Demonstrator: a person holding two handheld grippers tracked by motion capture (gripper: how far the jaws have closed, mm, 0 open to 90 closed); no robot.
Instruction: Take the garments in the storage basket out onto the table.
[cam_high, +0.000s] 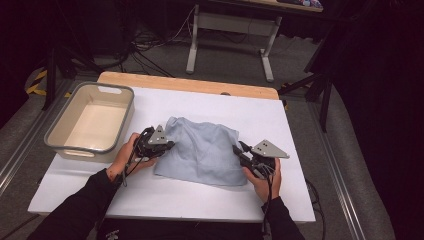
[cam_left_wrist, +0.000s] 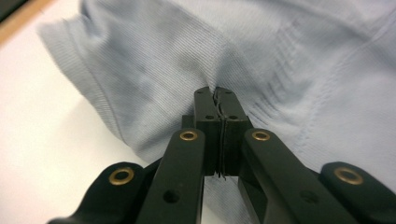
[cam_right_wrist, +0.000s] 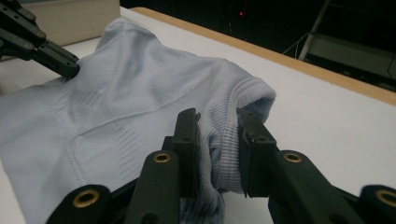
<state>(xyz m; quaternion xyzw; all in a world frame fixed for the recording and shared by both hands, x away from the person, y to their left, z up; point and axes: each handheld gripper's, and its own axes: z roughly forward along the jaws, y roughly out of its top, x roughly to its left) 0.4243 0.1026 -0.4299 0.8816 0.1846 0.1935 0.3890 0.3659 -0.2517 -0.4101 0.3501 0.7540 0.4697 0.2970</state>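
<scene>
Grey tub (cam_high: 90, 120) sits at the table's far left, apparently empty, just beside the left hand. Left gripper (cam_high: 169, 145) meets the left edge of the pale blue garment (cam_high: 205, 150), which lies rumpled mid-table on the white tabletop (cam_high: 300, 130). In the left gripper view its jaws are clenched tight on a thin pinch of the knit, pads all but meeting, with fabric wrinkling away from the nip. Garment spreads right from there, ribbed hem along its left side, folds running across. Right gripper (cam_high: 241, 151) is at the garment's right edge; in the right gripper view a thick ribbed roll of cloth (cam_right_wrist: 222, 154) stands bunched between the jaws, both pads pressing into it, so it is grasping the garment too, with a bulkier bite than the left. Step in hand looks like taking both sides to lift or spread the piece. To do it well: raise both hands together and evenly so the weight splits between the grips; keep the thin left pinch from sliding out by not jerking; draw the hands apart only until the cloth goes taut. Risk, as I judge it, is the left bite holding a single layer and slipping, or the right roll unfurling under load.
</scene>
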